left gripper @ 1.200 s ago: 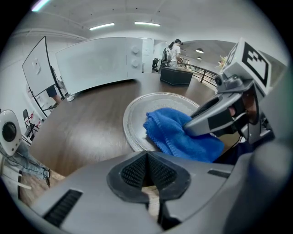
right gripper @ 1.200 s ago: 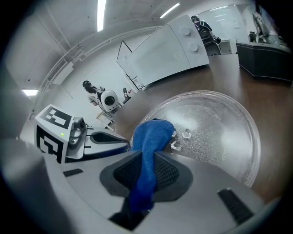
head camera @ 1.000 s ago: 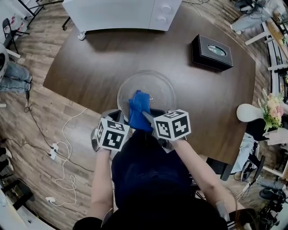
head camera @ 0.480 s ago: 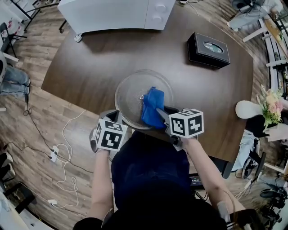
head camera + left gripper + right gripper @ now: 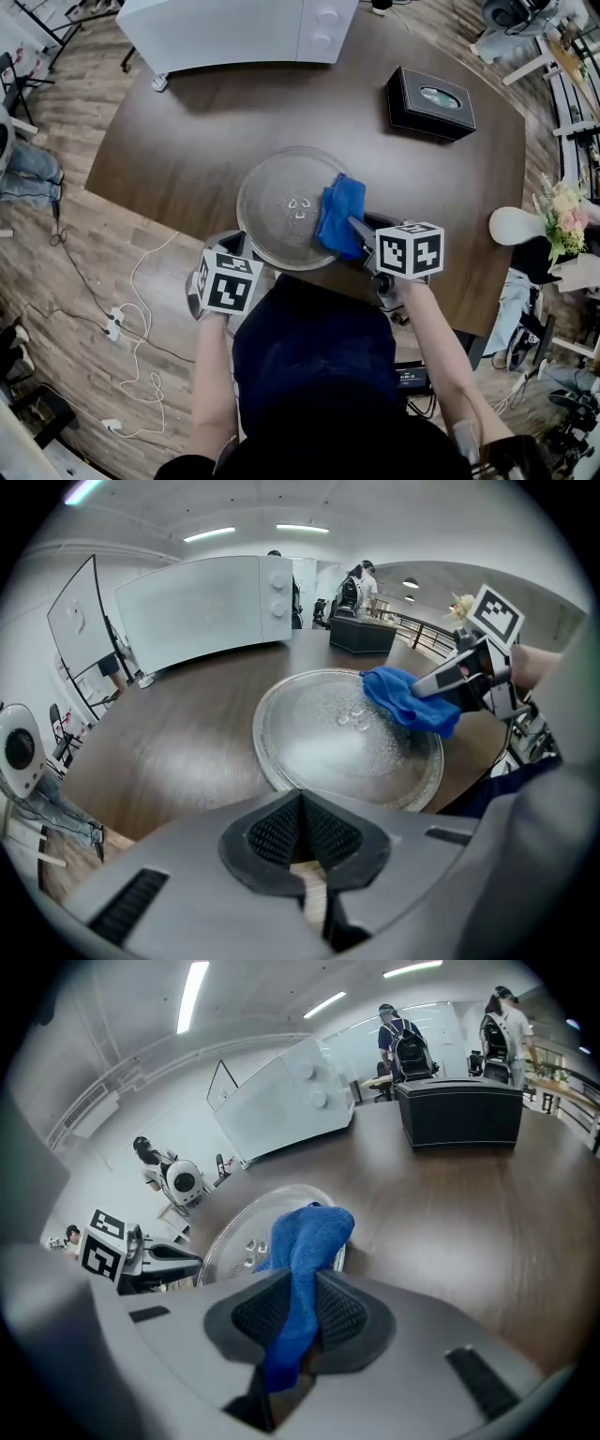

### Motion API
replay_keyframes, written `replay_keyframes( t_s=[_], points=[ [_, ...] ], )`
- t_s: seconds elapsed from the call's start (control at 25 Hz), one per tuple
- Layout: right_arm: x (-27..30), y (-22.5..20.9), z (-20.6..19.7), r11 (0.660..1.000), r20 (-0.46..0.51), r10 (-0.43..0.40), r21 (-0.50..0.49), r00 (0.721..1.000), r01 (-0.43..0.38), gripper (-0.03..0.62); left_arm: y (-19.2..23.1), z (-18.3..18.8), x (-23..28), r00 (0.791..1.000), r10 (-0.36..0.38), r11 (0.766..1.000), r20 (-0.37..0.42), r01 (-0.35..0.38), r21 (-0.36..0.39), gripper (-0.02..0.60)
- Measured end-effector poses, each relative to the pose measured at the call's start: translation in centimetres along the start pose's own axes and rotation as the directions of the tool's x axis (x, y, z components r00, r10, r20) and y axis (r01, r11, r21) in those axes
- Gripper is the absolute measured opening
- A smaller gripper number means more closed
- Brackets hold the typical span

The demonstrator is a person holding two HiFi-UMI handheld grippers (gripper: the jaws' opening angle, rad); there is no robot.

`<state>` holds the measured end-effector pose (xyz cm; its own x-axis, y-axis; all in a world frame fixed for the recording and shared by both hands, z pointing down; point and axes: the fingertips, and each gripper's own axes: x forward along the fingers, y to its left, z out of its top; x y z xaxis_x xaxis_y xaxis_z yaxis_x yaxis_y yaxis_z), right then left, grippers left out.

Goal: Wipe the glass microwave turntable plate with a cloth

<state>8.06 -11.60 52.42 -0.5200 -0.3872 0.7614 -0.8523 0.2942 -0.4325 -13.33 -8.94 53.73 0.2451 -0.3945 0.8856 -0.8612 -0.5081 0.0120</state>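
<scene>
**Inspector:** Head view first. What is changing?

**Recorder:** The blue cloth [image 5: 339, 217] is travelling across the glass plate [image 5: 277, 202]. A second ago it was lying at the near rim; now it is sitting on the right side. The right hand-held gripper [image 5: 361, 230] is carrying it there. The plate itself is staying put in the middle of the counter [image 5: 178, 131], in front of the white microwave [image 5: 234, 28].

**Inspector:** Left gripper view?

**Recorder:** The left hand-held gripper [image 5: 302, 832] is waiting just short of the plate's [image 5: 328, 757] near rim, pads pressed together with nothing between them. The cloth [image 5: 403, 697] is resting on the far right part of the glass.

**Inspector:** Right gripper view?

**Recorder:** The right hand-held gripper [image 5: 298, 1312] is clamping a fold of the cloth [image 5: 305, 1237], whose free end is draping onto the plate [image 5: 230, 1237].

**Inspector:** Meaning for the task?

**Recorder:** In my judgement, wiping is proceeding stroke by stroke. The near and right areas are getting covered, while the far and left portions are probably awaiting a pass.
</scene>
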Motion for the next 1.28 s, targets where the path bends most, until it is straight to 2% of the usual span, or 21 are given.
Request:
replay_keyframes(
  t_s=[0.48, 0.68, 0.76, 1.0, 1.28],
  points=[
    [-2.1, -2.8, 0.8, 0.998, 0.052, -0.058, 0.042, 0.997, 0.055, 0.060, -0.1, 0.1, 0.1, 1.000, 0.006, 1.000, 0.000, -0.006, 0.003, 0.003],
    [-3.8, -2.6, 1.5, 0.992, 0.091, -0.108, -0.052, 0.990, 0.113, 0.060, -0.1, 0.0, 0.1, 1.000, -0.001, 1.000, 0.004, 0.001, -0.006, 0.003],
    [-4.5, -1.0, 1.9, 0.995, 0.116, -0.072, -0.059, 0.991, 0.079, 0.060, 0.0, 0.0, 0.1, 1.000, -0.003, 1.000, 0.005, 0.003, -0.008, 0.003],
    [-4.5, 5.6, 2.2, 0.993, 0.149, 0.112, -0.037, 0.982, -0.108, 0.060, -0.1, 0.1, 0.1, 1.000, 0.002, 1.000, 0.007, -0.002, 0.004, 0.003],
    [-0.6, 13.8, -1.3, 0.957, 0.028, 0.274, -0.104, 0.961, -0.270, 0.060, -0.1, 0.0, 0.0, 1.000, -0.003, 1.000, 0.006, 0.003, 0.006, 0.003]
  ],
)
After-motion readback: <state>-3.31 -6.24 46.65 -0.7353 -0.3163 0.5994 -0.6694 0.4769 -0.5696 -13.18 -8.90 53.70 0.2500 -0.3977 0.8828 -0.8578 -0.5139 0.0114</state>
